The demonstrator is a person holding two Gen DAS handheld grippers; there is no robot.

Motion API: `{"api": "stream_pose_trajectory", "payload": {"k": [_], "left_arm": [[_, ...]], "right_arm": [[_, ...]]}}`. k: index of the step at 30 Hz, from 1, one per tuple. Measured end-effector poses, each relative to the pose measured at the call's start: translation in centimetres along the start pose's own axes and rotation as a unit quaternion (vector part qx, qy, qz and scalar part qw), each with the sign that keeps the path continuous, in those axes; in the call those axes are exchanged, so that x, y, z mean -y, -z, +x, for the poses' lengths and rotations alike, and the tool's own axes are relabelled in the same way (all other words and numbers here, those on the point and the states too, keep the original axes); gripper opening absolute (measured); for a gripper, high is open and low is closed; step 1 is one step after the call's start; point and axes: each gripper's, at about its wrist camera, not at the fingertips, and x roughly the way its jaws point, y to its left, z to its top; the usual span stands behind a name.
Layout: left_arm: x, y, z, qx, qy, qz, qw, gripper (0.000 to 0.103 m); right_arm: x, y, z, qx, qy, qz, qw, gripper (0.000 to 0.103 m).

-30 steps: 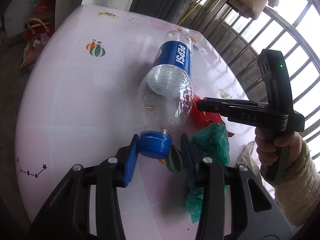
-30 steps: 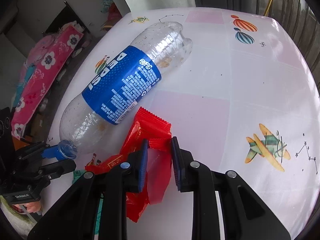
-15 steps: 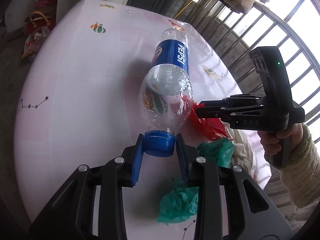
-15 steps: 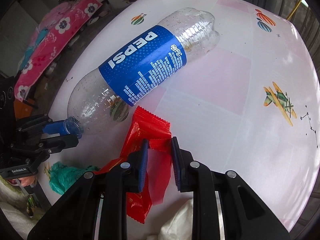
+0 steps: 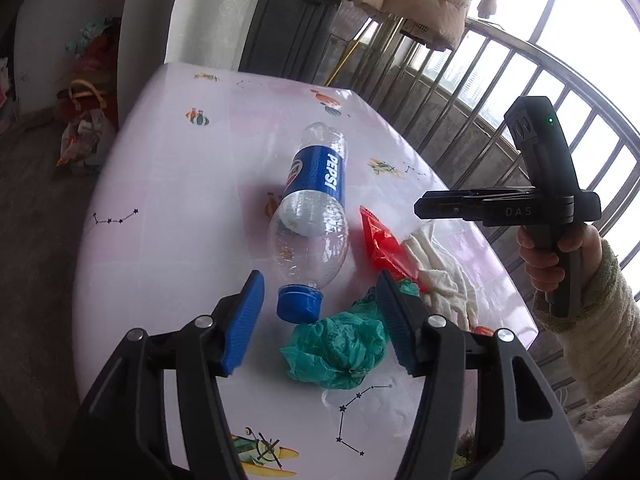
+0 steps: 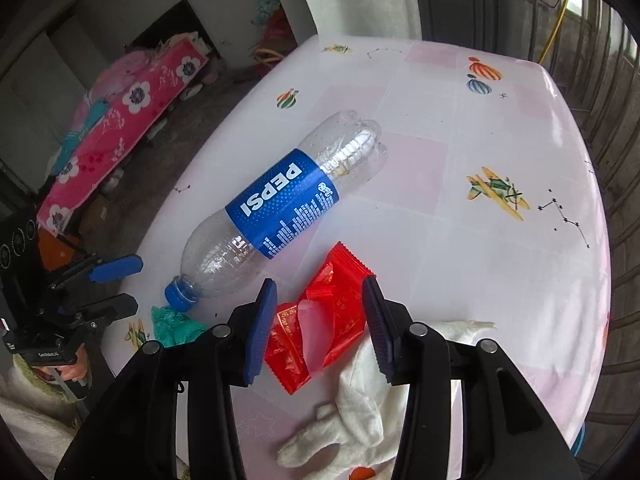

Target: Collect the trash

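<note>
An empty Pepsi bottle (image 5: 316,208) (image 6: 280,204) lies on its side on the pink patterned table (image 5: 168,200). Its blue cap (image 5: 298,304) points at my left gripper (image 5: 320,320). The left jaws are opening, and the cap sits between the pads untouched. A crumpled green bag (image 5: 340,348) lies by the right finger. My right gripper (image 6: 320,320) hangs over a red wrapper (image 6: 332,312) that rests flat on the table. Its jaws are opening too, pads clear of the wrapper. In the right wrist view my left gripper (image 6: 124,286) is at the far left.
A white cloth (image 6: 360,400) lies beside the wrapper at the near table edge. A metal railing (image 5: 500,92) runs behind the table, with a dark cabinet (image 5: 288,24) at the back. Bags (image 5: 84,120) and a pink flowered mattress (image 6: 120,128) lie on the floor to the left.
Both grippers were shut, the left on the bottle's cap and the right on the red wrapper. Both have let go, opened, and drawn up and back. Bottle and wrapper now lie free.
</note>
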Motion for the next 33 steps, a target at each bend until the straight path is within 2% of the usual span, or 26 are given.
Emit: {"api": "stream_pose_trajectory", "payload": {"k": [4, 8, 12, 16, 20, 25, 31, 33], "left_arm": [[2.5, 0.5, -0.9, 0.006, 0.016, 0.042, 0.9990, 0.062], [4.9, 0.8, 0.1, -0.011, 0.043, 0.067, 0.9968, 0.066], [7.3, 0.1, 2.2, -0.027, 0.058, 0.084, 0.9944, 0.066], [8.9, -1.1, 5.2, -0.045, 0.028, 0.095, 0.9941, 0.066], [9.0, -2.1, 8.3, -0.072, 0.016, 0.076, 0.9944, 0.065], [9.9, -2.4, 11.4, -0.094, -0.014, 0.089, 0.9915, 0.059], [11.3, -1.7, 13.9, -0.118, -0.059, 0.134, 0.9822, 0.051], [11.4, -1.4, 14.5, -0.123, -0.080, 0.147, 0.9781, 0.045]], "right_arm": [[2.0, 2.3, -3.8, 0.052, 0.002, 0.052, 0.997, 0.045], [4.9, 6.1, -6.1, 0.090, 0.012, 0.133, 0.987, 0.045], [7.1, 10.1, -5.8, 0.095, 0.031, 0.209, 0.973, 0.045], [8.4, 12.2, -4.2, 0.087, 0.024, 0.252, 0.964, 0.045], [8.2, 12.3, -2.6, 0.080, 0.028, 0.255, 0.963, 0.045], [7.9, 11.7, -1.3, 0.067, 0.047, 0.238, 0.968, 0.045], [7.8, 12.1, 0.0, 0.057, 0.046, 0.219, 0.973, 0.034], [7.7, 12.0, 0.1, 0.056, 0.048, 0.210, 0.975, 0.031]]}}
